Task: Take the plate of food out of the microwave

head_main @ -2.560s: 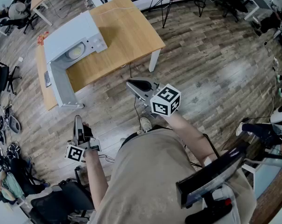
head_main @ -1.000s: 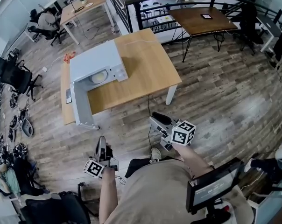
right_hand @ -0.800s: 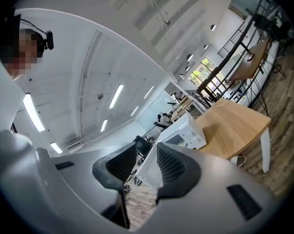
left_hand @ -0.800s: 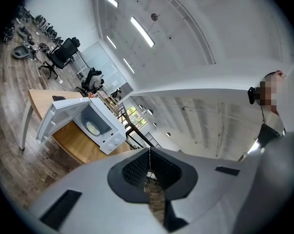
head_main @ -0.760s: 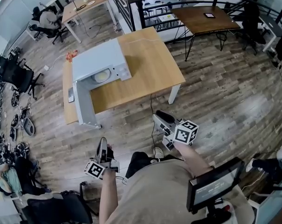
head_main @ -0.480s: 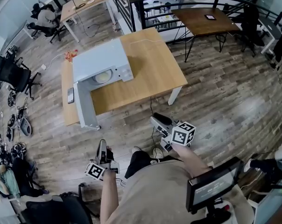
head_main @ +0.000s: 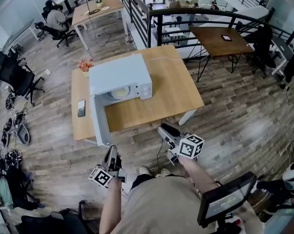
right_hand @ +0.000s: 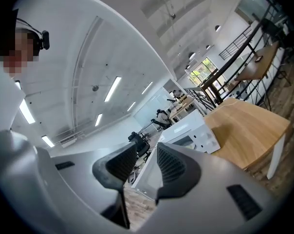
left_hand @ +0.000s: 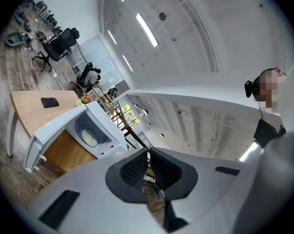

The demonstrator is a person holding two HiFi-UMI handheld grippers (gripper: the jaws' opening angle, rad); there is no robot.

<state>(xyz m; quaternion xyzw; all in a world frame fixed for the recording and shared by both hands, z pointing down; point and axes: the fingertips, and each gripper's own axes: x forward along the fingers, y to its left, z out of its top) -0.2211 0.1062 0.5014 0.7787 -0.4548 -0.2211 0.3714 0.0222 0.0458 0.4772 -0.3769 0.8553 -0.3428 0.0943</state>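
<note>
The person has walked closer: the microwave [head_main: 120,77] on the table [head_main: 171,89] now sits nearer both grippers than a moment ago, its door [head_main: 99,126] swung open on its left side. The plate of food [head_main: 119,92] rests inside the microwave (pale, contents unclear). The left gripper [head_main: 111,156] has its jaws all but together, the right gripper [head_main: 167,132] a modest gap; both empty and well short of the microwave. This looks like approach only, the reach not yet begun.

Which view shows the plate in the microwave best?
Left gripper view: it looks straight into the open microwave at the plate. Head view shows it partly hidden under the top; right gripper view doesn't show it.
</note>
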